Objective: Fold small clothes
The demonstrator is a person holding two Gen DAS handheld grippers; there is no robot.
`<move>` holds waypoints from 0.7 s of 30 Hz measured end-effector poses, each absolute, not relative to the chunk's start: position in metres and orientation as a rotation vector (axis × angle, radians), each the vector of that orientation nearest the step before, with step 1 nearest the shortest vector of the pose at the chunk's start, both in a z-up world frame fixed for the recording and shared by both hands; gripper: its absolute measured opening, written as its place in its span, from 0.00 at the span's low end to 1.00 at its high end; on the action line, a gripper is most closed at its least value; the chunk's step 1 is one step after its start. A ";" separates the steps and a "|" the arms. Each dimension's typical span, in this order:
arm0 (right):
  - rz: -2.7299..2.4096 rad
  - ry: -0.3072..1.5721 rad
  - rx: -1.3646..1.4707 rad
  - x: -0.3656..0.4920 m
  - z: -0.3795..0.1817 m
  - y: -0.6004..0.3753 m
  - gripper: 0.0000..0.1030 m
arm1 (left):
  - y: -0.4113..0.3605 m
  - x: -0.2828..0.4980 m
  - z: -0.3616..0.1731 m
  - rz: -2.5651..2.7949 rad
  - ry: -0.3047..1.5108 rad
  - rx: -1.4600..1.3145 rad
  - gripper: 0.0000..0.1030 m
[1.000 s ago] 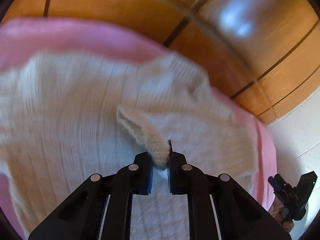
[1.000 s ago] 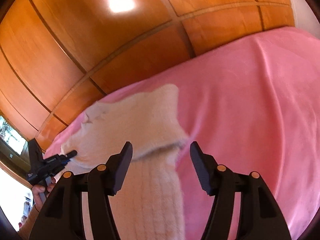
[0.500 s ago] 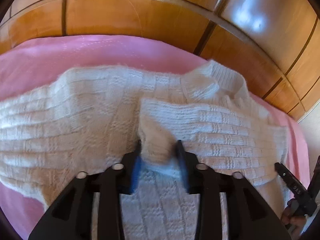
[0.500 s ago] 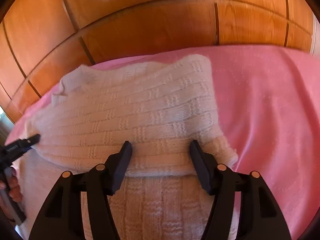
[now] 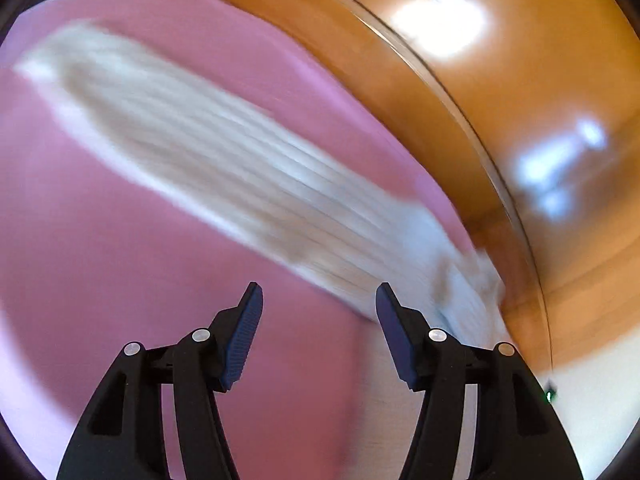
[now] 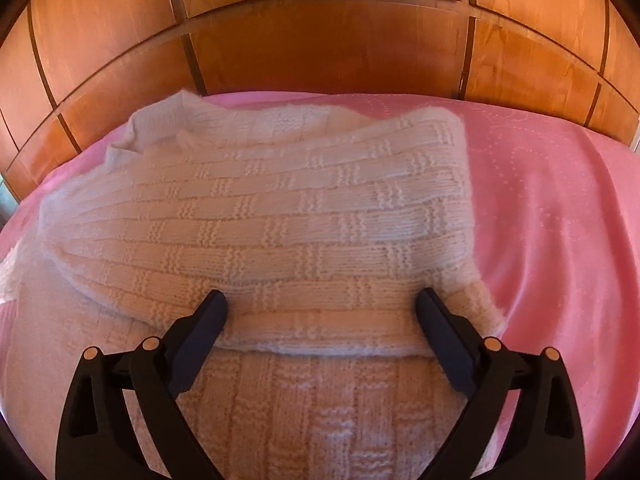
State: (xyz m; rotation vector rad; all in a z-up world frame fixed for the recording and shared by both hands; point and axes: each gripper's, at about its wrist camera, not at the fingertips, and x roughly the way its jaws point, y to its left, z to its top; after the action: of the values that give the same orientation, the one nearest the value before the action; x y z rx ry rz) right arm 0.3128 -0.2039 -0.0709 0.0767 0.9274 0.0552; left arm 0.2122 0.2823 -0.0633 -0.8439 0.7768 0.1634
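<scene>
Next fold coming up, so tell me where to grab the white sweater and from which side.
Take the sweater by the ribbed hem edge of its folded-over top layer, lying just ahead of the right tool. Come from the near side, over the lower layer: that edge is free, straight and slightly raised. The right tool's jaws are opening on either side of it, gripping nothing.

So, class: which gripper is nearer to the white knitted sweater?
Right. The right gripper hangs just over the sweater, jaws opening astride its folded edge. The left gripper, jaws opening and empty, sits over the pink blanket beside it.
</scene>
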 end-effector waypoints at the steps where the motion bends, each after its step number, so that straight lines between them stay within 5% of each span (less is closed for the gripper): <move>1: 0.049 0.927 0.063 0.312 -0.071 -0.202 0.93 | 0.308 0.198 -0.066 0.251 0.747 -0.886 0.56; 15: 0.013 0.918 0.022 0.309 -0.071 -0.193 0.94 | 0.467 0.187 -0.088 0.520 0.581 -1.215 0.56; 17: 0.008 0.918 0.017 0.308 -0.070 -0.192 0.94 | 0.472 0.196 -0.086 0.559 0.599 -1.156 0.25; 19: 0.005 0.919 0.011 0.308 -0.071 -0.191 0.95 | 0.471 0.207 -0.086 0.554 0.639 -1.121 0.08; 21: 0.003 0.919 0.009 0.308 -0.071 -0.190 0.95 | 0.461 0.215 -0.075 0.498 0.636 -1.070 0.07</move>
State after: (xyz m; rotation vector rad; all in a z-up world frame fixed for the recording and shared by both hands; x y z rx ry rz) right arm 0.3076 -0.1896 -0.0708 0.0094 0.9189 0.0031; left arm 0.2150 0.4606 -0.0753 -1.0704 0.6356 0.4981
